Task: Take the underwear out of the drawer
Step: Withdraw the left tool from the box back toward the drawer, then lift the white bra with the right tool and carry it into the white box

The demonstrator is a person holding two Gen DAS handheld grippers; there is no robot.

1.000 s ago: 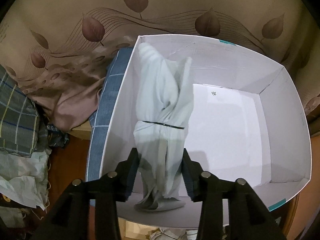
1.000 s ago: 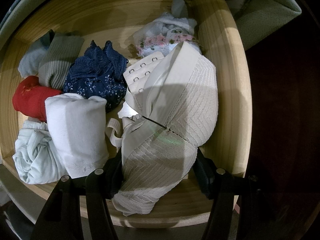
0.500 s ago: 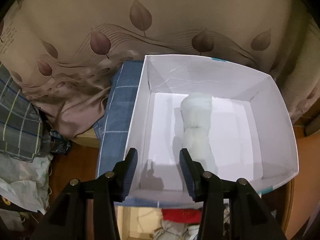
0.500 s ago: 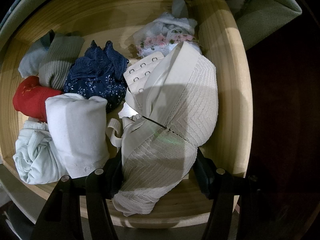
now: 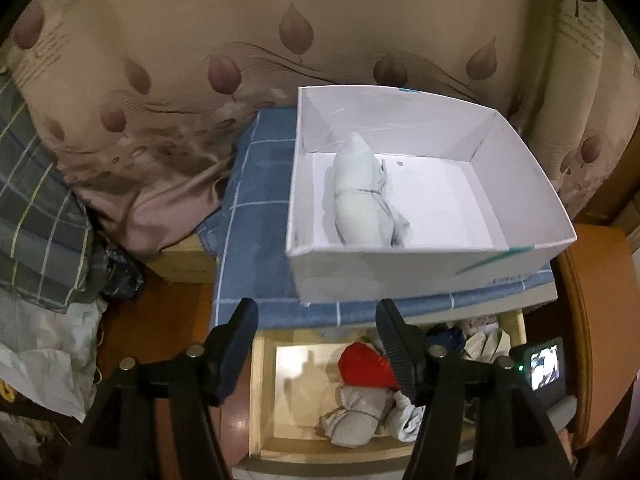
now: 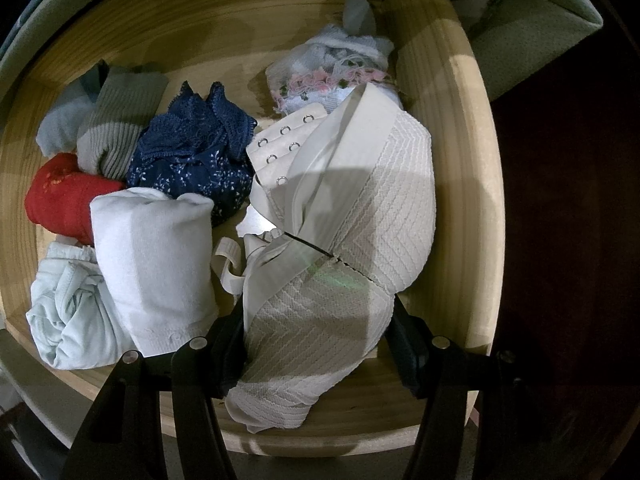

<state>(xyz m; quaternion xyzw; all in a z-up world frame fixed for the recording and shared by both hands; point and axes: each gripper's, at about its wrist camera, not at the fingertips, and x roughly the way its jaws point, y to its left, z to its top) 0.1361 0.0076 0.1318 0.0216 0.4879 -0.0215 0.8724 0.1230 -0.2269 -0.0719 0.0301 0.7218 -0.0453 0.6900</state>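
A pale rolled underwear bundle (image 5: 360, 196) lies inside the white box (image 5: 400, 276) on the blue checked cloth. My left gripper (image 5: 316, 340) hangs in front of the box, over the open wooden drawer (image 5: 260, 392); its jaws are opening with nothing between them. In the right wrist view my right gripper (image 6: 316, 336) points down into the drawer (image 6: 460, 200), shut on a cream bra (image 6: 340, 240). Beside the bra lie a white roll (image 6: 156, 264), a navy lace piece (image 6: 196, 156), a red piece (image 6: 60, 196) and a pale blue bundle (image 6: 68, 316).
A beige leaf-patterned bedspread (image 5: 200, 80) rises behind the box. Plaid fabric (image 5: 36, 208) and crumpled bags (image 5: 36, 352) sit at the left. The other gripper's small screen (image 5: 544, 364) shows over the drawer's right end. Red (image 5: 364, 364) and grey (image 5: 356, 420) rolls lie in the drawer.
My left gripper let go of the pale bundle, which now lies in the white box, then pulled back over the drawer with its jaws spread wider. The right gripper kept still on the bra.
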